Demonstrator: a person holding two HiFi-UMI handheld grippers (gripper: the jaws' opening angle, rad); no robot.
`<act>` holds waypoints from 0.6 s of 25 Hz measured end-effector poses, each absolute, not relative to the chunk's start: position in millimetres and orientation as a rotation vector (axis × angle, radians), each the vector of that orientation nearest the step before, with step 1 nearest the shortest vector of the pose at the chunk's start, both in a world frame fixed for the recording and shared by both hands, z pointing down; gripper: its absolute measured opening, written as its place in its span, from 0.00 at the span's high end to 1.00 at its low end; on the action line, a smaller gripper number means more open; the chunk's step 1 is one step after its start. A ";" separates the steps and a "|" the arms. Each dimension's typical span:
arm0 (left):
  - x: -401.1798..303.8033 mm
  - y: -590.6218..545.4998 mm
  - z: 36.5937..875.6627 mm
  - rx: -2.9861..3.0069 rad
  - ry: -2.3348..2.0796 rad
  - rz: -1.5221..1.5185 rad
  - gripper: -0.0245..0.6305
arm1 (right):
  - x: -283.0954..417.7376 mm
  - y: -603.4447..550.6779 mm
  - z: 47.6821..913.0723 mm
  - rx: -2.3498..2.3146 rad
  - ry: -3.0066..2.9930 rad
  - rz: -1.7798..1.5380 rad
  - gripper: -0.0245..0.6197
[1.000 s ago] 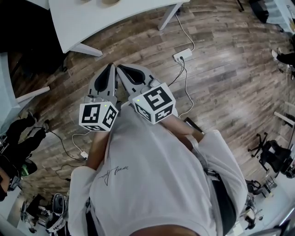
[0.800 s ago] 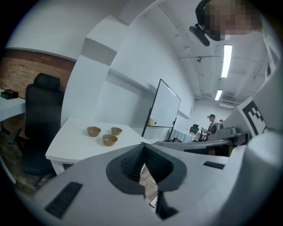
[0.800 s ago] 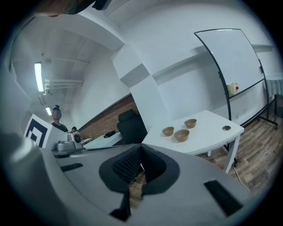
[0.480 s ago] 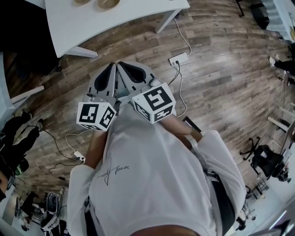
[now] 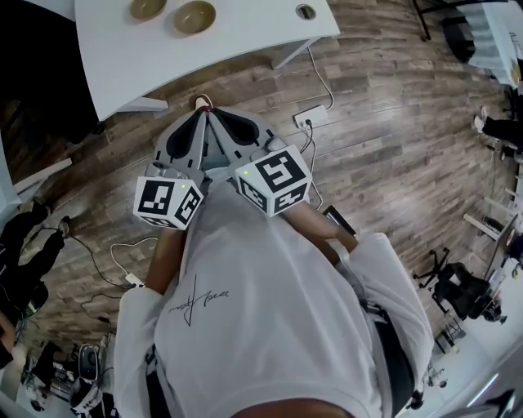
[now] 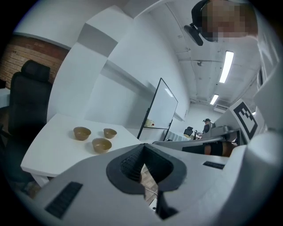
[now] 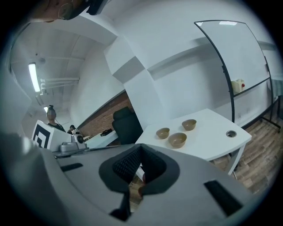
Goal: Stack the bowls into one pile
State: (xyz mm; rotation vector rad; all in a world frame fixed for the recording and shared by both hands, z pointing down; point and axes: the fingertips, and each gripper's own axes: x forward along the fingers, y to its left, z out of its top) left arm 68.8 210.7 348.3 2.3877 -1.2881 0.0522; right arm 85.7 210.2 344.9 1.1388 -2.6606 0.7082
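Three tan bowls stand apart on a white table [image 5: 245, 37]. In the left gripper view they are a left bowl [image 6: 82, 133], a far bowl [image 6: 110, 132] and a near bowl [image 6: 101, 144]. The right gripper view shows them too: one bowl [image 7: 162, 132], a second bowl [image 7: 189, 124] and a third bowl [image 7: 177, 140]. Only two bowls [image 5: 148, 8] [image 5: 194, 16] show in the head view. My left gripper [image 5: 198, 122] [image 6: 143, 146] and right gripper [image 5: 214, 119] [image 7: 141, 145] are held side by side over the floor, short of the table. Both are shut and hold nothing.
A black chair [image 6: 26, 88] stands at the table's left end and a whiteboard [image 6: 161, 110] at its right. A cable hole [image 5: 306, 11] is in the tabletop. A power strip [image 5: 309, 120] and cables lie on the wooden floor. Other people stand far off.
The table has come further into the head view and its bowls now show at the top. Both grippers, still shut and side by side, are nearer the table.
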 end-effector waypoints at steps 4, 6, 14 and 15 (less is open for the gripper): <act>57.8 177.7 351.7 2.366 -1.304 0.076 0.96 | 75.1 176.9 348.3 1.124 -2.655 0.742 0.95; 53.7 160.3 351.9 2.361 -1.297 0.088 0.96 | 71.0 159.7 348.7 1.124 -2.653 0.756 0.95; 20.1 94.5 347.0 2.365 -1.261 0.110 0.95 | 37.3 96.6 346.0 1.131 -2.642 0.788 0.95; 15.0 87.4 347.4 2.368 -1.257 0.108 0.95 | 32.0 89.5 346.3 1.131 -2.641 0.783 0.95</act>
